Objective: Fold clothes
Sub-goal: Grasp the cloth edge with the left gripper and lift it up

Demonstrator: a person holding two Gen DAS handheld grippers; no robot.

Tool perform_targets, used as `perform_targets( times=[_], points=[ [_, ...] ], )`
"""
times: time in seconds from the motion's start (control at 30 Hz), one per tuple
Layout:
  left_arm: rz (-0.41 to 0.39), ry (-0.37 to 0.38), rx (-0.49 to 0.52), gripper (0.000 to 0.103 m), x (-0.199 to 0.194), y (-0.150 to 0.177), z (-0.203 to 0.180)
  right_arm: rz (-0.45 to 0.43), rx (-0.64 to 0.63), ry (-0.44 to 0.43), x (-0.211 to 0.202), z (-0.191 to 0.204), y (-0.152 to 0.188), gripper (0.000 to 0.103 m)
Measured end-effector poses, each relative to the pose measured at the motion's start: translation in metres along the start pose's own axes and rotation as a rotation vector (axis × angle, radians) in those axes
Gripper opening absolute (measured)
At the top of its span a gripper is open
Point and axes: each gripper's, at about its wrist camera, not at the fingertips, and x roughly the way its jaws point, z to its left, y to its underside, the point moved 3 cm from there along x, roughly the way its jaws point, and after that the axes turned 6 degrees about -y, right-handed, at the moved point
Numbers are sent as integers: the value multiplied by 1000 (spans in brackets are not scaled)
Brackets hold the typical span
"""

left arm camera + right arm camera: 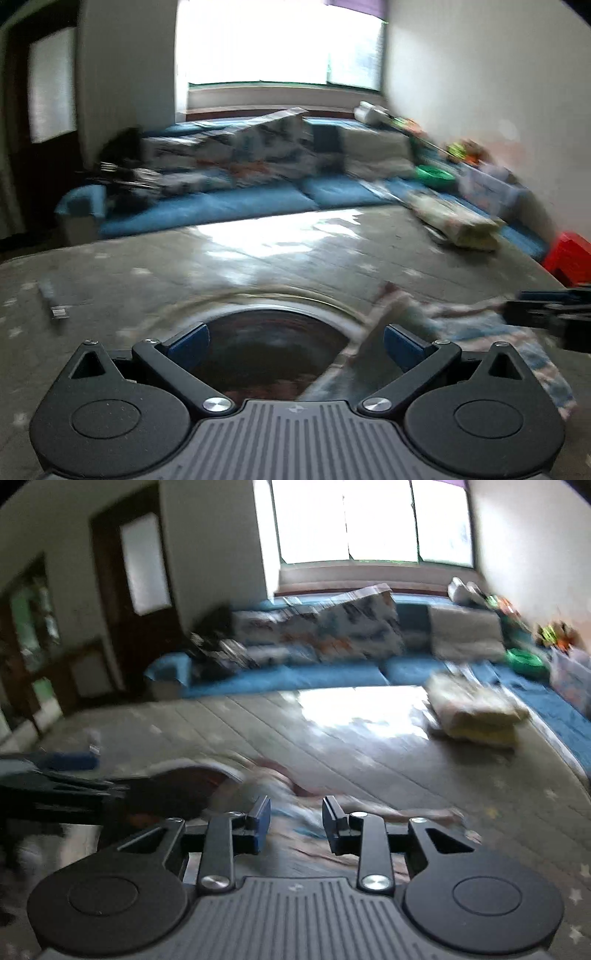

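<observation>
Both views motion-blurred, pale patterned garment (295, 805) crumpled on grey star-print mat (369, 753) beside a dark round basin (273, 350), long axis roughly left-right, left gripper (295, 341) spread wide, right gripper (295, 821) parted, both empty

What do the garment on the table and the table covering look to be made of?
Garment: soft thin fabric, pastel pink and blue print; it lies crumpled in limp folds. Blur hides the weave.
Table covering: probably glossy plastic or vinyl sheet, grey with pale stars; it mirrors the window glare and ripples around the round opening.
</observation>
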Motion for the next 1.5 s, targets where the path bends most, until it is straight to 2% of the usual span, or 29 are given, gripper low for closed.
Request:
perform_targets(
  times=[0.13,0.23,0.37,0.47,0.57,0.63,0.7,0.73,0.8,0.87,0.9,0.93,1.13,1.17,1.23,1.33,1.43,1.5],
  points=[
    [27,50,56,96,22,0,-22,60,40,75,22,-39,12,34],
    [31,75,81,96,37,-6,-34,87,49,79,34,-57,17,37],
    [47,122,108,95,53,-9,-42,110,-2,39,55,-58,9,43],
    [76,160,124,88,63,-6,-47,123,-41,3,76,-55,0,43],
    [105,206,126,72,71,-1,-47,145,-52,-17,90,-54,0,43],
    [118,229,125,45,74,0,-47,161,-56,-29,99,-53,0,43],
    [123,256,129,28,75,1,-46,176,-61,-42,108,-52,1,43],
    [125,269,131,21,75,2,-45,184,-64,-48,112,-52,1,35],
    [111,271,138,21,74,2,-43,192,-75,-53,116,-50,1,18],
    [88,251,126,26,73,2,-41,180,-101,-43,110,-47,0,10],
    [80,245,120,42,72,1,-39,170,-115,-35,106,-45,0,8],
    [75,244,115,51,72,1,-38,160,-129,-27,101,-43,-1,6],
    [95,298,105,49,79,3,-38,80,-165,9,71,-35,-12,5],
    [107,308,107,46,82,5,-39,69,-173,13,66,-33,-15,5],
    [130,323,105,13,87,8,-40,47,-202,30,55,-29,-21,5],
    [124,312,96,3,85,9,-37,10,-231,53,39,-25,-32,5],
    [88,283,94,2,77,6,-33,-41,-247,74,22,-19,-46,4],
    [39,238,96,2,67,-4,-29,-83,-262,95,12,-14,-59,4]
  ],
)
